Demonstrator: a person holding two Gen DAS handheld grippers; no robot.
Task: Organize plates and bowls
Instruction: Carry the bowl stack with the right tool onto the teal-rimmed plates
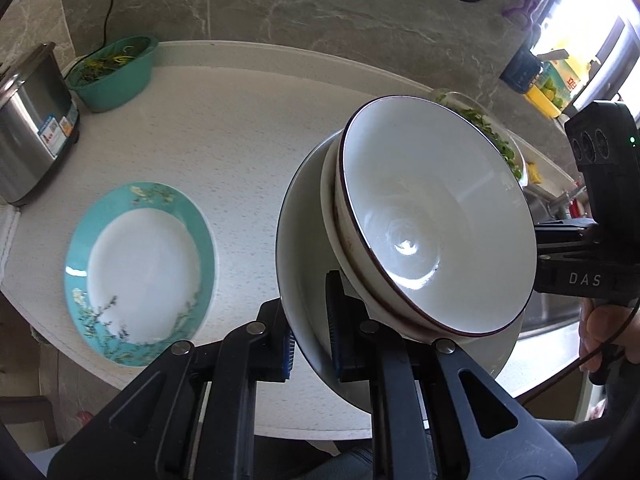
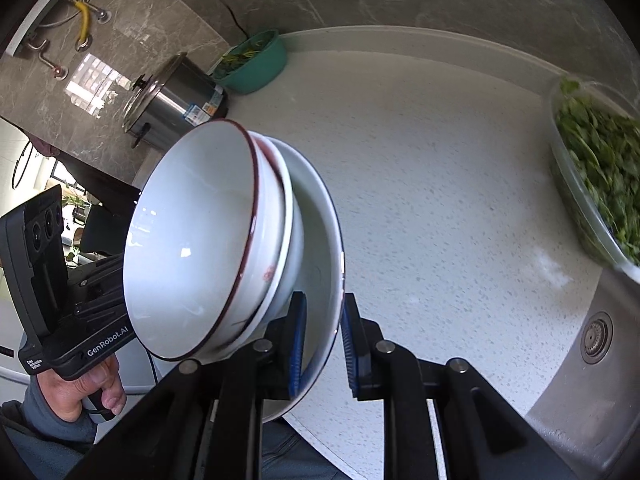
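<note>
tilted nested white bowls [image 1: 436, 216], teal-rimmed plate [image 1: 140, 272] flat

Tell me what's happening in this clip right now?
A person holds a stack of bowls in a white plate up off the counter. The left claw and right claw each pinch the plate's rim from opposite sides. A teal plate lies flat on the counter beside it.

Both wrist cams sit close behind their tongs, looking forward and down at the counter [image 1: 240, 140]. Shared: stacked bowls [image 1: 436, 216], teal basin [image 2: 256, 64], steel pot [image 2: 176, 100].
</note>
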